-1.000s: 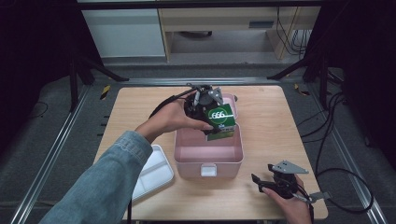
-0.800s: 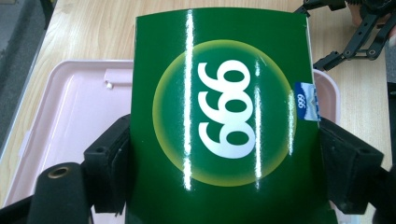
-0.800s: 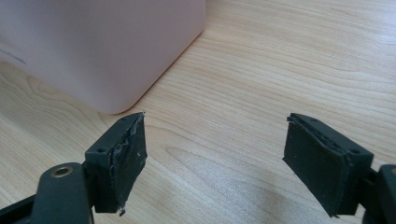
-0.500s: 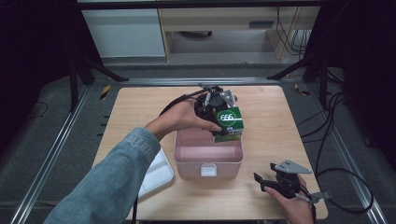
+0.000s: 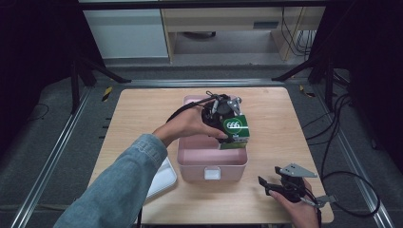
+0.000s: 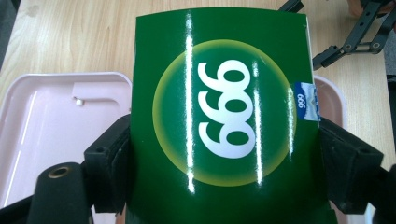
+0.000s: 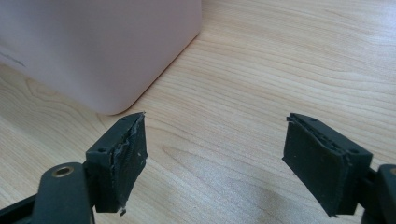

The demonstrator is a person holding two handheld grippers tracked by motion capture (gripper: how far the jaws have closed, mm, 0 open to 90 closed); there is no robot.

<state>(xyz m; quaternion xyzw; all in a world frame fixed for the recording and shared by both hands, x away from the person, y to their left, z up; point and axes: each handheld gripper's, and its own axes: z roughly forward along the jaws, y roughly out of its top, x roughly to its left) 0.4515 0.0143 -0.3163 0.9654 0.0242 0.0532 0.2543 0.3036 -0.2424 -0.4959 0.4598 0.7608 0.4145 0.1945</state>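
Green carton (image 5: 236, 129) upright, long axis vertical, over pink bin (image 5: 212, 162).

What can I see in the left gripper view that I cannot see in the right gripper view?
The left gripper view gives the green carton marked 666, clamped between the left gripper jaws, above the open inside of the pink box. The right gripper view gives the right gripper, jaws wide apart with nothing between them, low over the table. Both share the pink box and the wooden table.
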